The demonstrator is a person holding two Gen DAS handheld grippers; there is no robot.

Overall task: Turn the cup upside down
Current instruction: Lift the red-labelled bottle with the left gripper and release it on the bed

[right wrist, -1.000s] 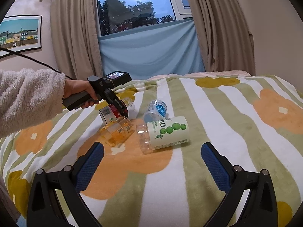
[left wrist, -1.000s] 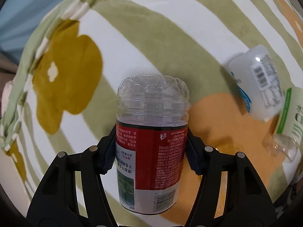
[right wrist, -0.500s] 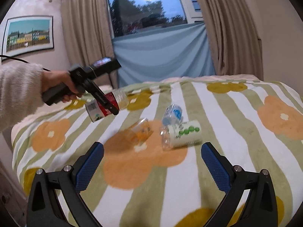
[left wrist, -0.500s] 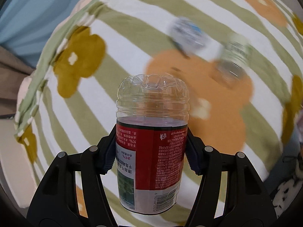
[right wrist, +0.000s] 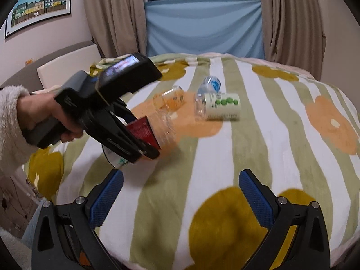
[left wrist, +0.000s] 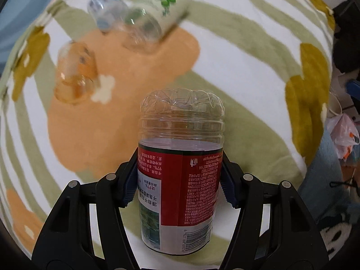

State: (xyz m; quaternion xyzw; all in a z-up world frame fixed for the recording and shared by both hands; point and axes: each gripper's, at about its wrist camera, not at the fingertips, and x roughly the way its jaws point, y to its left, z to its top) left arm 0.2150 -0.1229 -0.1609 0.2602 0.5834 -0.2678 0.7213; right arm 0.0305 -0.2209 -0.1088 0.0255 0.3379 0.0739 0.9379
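My left gripper (left wrist: 180,182) is shut on a clear plastic cup with a red and white label (left wrist: 180,180), gripping it across the label. The cup's ribbed closed base points away from the camera and its open end faces me. In the right wrist view the same cup (right wrist: 155,132) hangs tilted in the left gripper (right wrist: 135,139) above the blanket, left of centre. My right gripper (right wrist: 180,200) is open and empty, low over the near part of the bed.
A striped flowered blanket (right wrist: 281,135) covers the bed. Three other cups lie on their sides: orange-tinted (left wrist: 74,76) (right wrist: 171,99), green-dotted white label (left wrist: 155,15) (right wrist: 220,108), blue label (left wrist: 103,6) (right wrist: 210,84). Bags and clutter (left wrist: 342,135) sit off the bed's edge.
My left gripper has carried the red-label cup toward the near side of the bed and turned, so the lying cups now appear further off. The right gripper dropped lower, still open.
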